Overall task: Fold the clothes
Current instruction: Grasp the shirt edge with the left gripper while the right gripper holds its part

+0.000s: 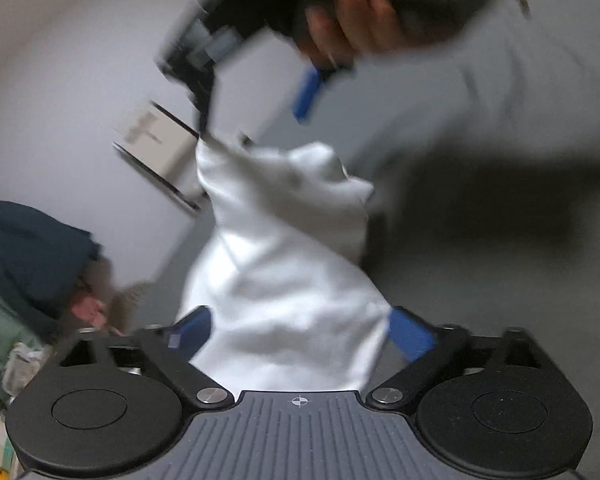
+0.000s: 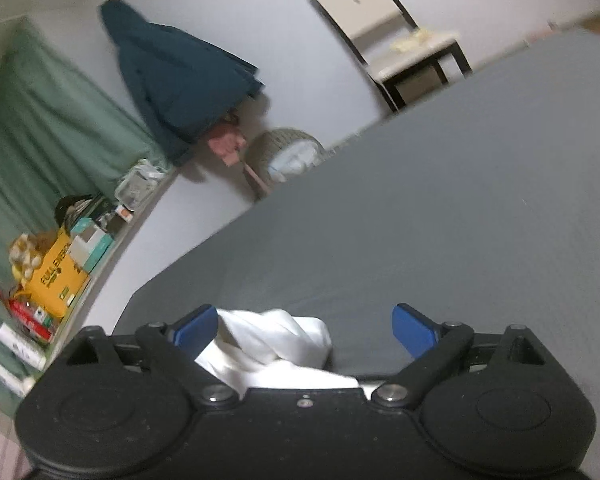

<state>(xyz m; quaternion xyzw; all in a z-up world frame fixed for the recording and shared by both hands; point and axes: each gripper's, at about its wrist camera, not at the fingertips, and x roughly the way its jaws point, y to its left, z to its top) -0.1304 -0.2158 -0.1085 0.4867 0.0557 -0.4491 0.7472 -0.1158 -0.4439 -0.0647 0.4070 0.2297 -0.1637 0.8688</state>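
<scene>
A white garment (image 1: 284,280) rises bunched from between the blue fingers (image 1: 410,336) of my left gripper (image 1: 300,332), which stands wide open around it. Its top corner reaches one finger of my right gripper (image 1: 256,112), held by a hand (image 1: 352,20) above. In the right wrist view, the right gripper (image 2: 306,330) is open too. A twisted fold of the white garment (image 2: 276,340) lies against its left finger (image 2: 196,326), over the grey bed surface (image 2: 460,220). This view is blurred, so I cannot tell what grip holds the corner.
A person's grey sleeve (image 1: 500,100) fills the right. Against the wall stand a white chair (image 2: 400,40), a hanging dark blue jacket (image 2: 172,80), a wicker basket (image 2: 288,152) and a green curtain (image 2: 40,120). A ledge with boxes (image 2: 60,272) runs along the left.
</scene>
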